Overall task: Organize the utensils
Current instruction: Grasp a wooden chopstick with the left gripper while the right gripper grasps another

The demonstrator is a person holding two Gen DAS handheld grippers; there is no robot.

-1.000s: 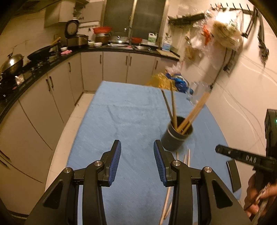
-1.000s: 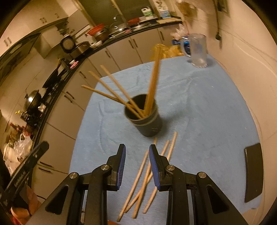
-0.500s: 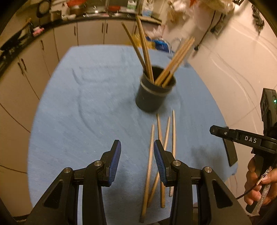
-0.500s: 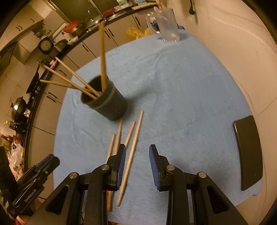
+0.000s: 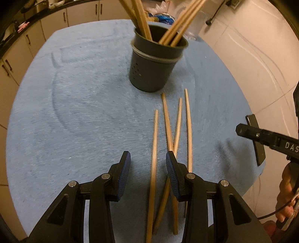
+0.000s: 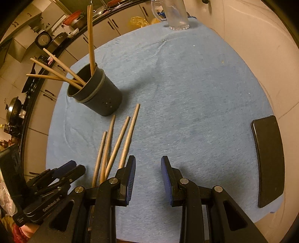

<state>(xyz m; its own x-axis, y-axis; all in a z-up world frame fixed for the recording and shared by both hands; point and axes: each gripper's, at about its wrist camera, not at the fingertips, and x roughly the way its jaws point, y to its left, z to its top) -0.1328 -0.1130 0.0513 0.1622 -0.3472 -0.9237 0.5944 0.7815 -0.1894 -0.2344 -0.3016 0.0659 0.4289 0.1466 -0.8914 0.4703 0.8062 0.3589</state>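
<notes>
A dark grey utensil cup (image 5: 154,61) stands on the blue cloth and holds several wooden chopsticks (image 5: 179,28); it also shows in the right wrist view (image 6: 97,91). Several loose chopsticks (image 5: 169,127) lie on the cloth in front of the cup, two of them crossed; they also show in the right wrist view (image 6: 119,142). My left gripper (image 5: 148,164) is open, low over the cloth, with the leftmost loose chopstick (image 5: 154,149) between its fingers, untouched. My right gripper (image 6: 148,168) is open and empty, just right of the loose chopsticks.
A black phone (image 6: 268,158) lies near the table's right front edge. A clear glass mug (image 6: 175,15) stands at the far end of the blue cloth (image 6: 186,84). Kitchen counters with pots (image 6: 14,110) run along the left. A wall is close on the right.
Both grippers have dropped lower and closer to the loose chopsticks. The left gripper now straddles the leftmost chopstick. The right gripper has shifted right of the sticks. Both stayed open.
</notes>
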